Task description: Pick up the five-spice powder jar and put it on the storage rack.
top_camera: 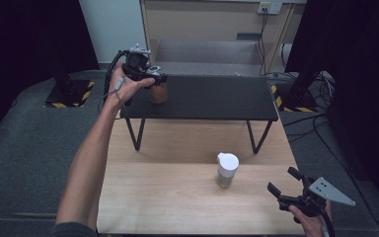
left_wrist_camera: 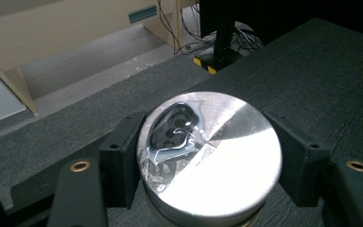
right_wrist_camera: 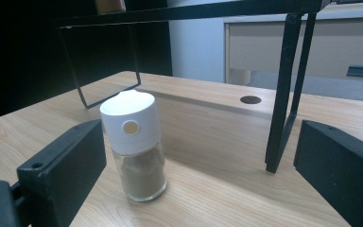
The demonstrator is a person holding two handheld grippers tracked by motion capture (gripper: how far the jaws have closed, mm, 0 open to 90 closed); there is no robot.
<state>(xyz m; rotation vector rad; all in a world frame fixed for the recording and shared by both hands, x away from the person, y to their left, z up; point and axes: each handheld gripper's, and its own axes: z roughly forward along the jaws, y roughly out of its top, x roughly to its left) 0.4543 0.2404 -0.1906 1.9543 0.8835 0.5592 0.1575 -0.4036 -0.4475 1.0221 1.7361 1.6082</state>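
1. Left tongs (top_camera: 154, 79): clamped on the silver lid (left_wrist_camera: 210, 158) of a brown jar (top_camera: 158, 93). In the left gripper view both black pads press the lid's rim from opposite sides, a grip that keeps the jar upright as it is carried.
2. Brown jar: at the front left corner of the black shelf (top_camera: 212, 96), the raised stand whose legs rest on the far part of the bench (top_camera: 177, 197). Whether its base already touches the shelf cannot be told; the grip from above suggests it is being set down or lifted there.
3. Right tongs (top_camera: 284, 182): jaws spread wide, nothing between them, held near the front right corner of the bench. They point toward the white-capped jar (right_wrist_camera: 134, 146), judged to be the next thing to handle.
4. White-capped jar: upright on the bench, right of centre, in front of the shelf's right leg (right_wrist_camera: 283, 94). It holds a brownish powder; well apart from the right tongs.
5. Surroundings: grey floor (top_camera: 24, 143) around the bench, a pale cabinet (top_camera: 202, 19) beyond.
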